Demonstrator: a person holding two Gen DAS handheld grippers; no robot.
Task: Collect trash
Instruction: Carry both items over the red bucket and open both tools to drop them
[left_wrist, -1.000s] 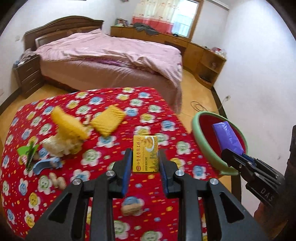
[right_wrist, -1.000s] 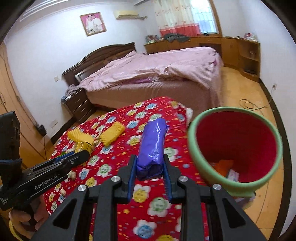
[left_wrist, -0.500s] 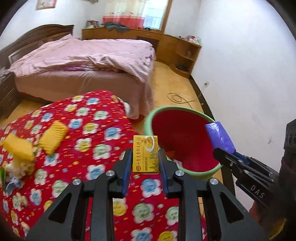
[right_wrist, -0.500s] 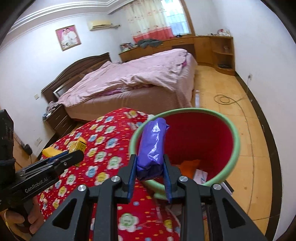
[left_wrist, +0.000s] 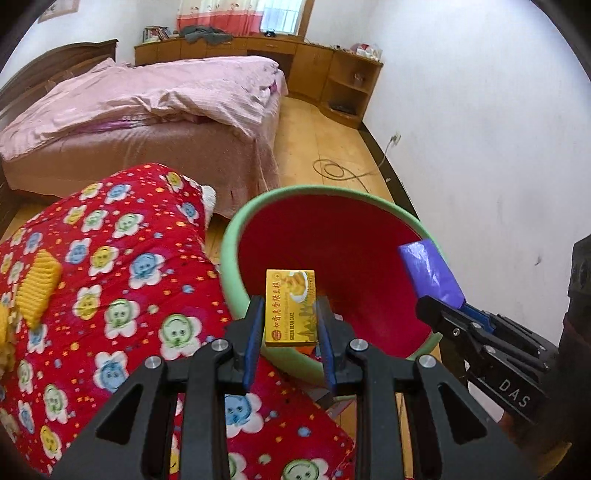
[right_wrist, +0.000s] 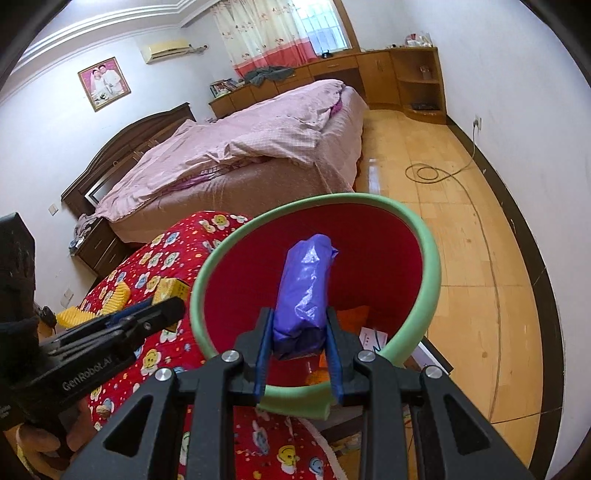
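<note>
My left gripper (left_wrist: 290, 325) is shut on a small yellow cake box (left_wrist: 291, 308) and holds it over the near rim of a red bin with a green rim (left_wrist: 236, 236). My right gripper (right_wrist: 297, 334) is shut on a purple plastic packet (right_wrist: 304, 291), held above the same bin (right_wrist: 430, 251). From the left wrist view the right gripper (left_wrist: 439, 314) with its purple packet (left_wrist: 432, 273) hangs over the bin's right side. Orange and white scraps (right_wrist: 373, 336) lie at the bin's bottom.
A red flowered cloth (left_wrist: 122, 295) covers the table left of the bin, with yellow ridged wrappers (left_wrist: 37, 288) on it. A bed with pink covers (left_wrist: 147, 107) stands behind. A cable (right_wrist: 428, 171) lies coiled on the wooden floor. A white wall (left_wrist: 480, 147) is close on the right.
Both grippers have swung right, from over the flowered cloth to over the bin, each still gripping its item. The yellow wrappers have slid to the left edge of the left wrist view.
</note>
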